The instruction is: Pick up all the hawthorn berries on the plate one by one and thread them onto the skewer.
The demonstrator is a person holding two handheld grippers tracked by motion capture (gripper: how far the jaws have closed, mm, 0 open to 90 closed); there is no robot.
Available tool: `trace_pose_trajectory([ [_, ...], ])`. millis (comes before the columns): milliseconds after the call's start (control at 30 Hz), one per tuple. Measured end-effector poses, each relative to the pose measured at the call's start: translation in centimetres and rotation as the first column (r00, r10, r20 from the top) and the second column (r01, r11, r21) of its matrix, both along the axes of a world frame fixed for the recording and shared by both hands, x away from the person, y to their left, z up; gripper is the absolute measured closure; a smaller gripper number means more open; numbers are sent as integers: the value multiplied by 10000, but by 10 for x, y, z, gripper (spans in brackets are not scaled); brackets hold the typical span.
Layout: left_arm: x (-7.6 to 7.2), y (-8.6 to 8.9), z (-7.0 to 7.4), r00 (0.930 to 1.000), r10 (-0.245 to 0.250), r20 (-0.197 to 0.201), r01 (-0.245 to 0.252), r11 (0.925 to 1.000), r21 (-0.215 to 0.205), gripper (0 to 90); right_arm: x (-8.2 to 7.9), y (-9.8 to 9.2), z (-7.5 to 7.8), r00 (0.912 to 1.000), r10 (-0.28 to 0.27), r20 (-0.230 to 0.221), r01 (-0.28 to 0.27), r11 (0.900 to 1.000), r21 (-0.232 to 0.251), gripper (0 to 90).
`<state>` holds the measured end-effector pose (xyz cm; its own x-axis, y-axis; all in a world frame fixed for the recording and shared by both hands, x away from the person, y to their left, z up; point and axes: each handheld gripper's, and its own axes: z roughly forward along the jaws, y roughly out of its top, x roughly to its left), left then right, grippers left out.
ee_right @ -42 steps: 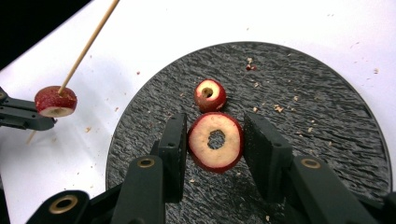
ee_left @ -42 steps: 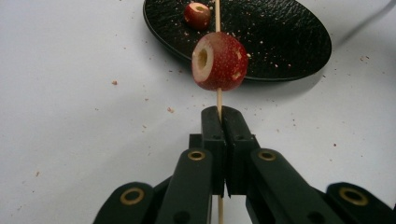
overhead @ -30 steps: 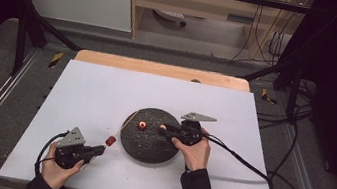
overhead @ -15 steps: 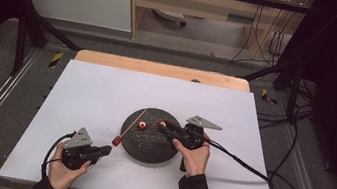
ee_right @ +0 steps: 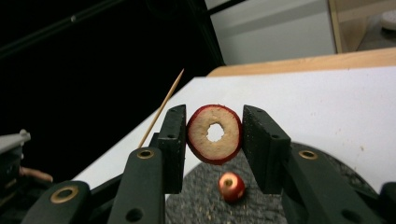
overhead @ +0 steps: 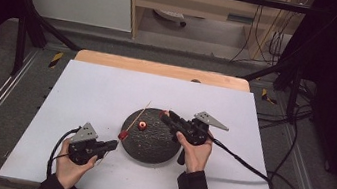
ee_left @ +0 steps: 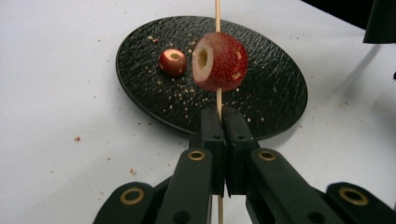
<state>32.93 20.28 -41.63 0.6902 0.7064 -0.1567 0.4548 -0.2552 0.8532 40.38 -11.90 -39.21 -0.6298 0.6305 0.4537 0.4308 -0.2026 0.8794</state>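
Black plate (overhead: 148, 147) sits mid-table on the white sheet (overhead: 96, 94), crumbs scattered over it; one small red fruit (overhead: 142, 126) lies loose on it. No legible labels. Left gripper (overhead: 111, 145), near-left of the plate, is clamped on a wooden skewer (ee_left: 217, 14) carrying a cored red fruit (ee_left: 219, 60) just beyond its tips. Right gripper (overhead: 165, 118), over the plate's far-right edge, pinches a cored fruit slice (ee_right: 215, 134).

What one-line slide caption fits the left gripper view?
Left gripper shut on a wooden skewer with a cored red fruit threaded on, above a black plate.
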Motion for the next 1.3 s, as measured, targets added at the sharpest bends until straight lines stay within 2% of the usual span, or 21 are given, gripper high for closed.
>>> trace_pose_trajectory([
  [300,3,-8,5,9998,-35,173,36,10000,-77,884,5,-4,9,9973,-590,438,550,9946,882,618],
  [600,4,-21,8,9994,-169,294,173,9998,-127,884,10,-6,15,9930,-1043,562,945,9834,1547,619],
  [867,3,-27,4,9992,-272,279,274,9996,-77,884,12,-7,16,9904,-1246,603,1124,9783,1739,618],
  [1300,0,-38,2,9988,-373,330,379,9991,-183,884,16,-7,18,9858,-1558,628,1370,9620,2362,619],
])
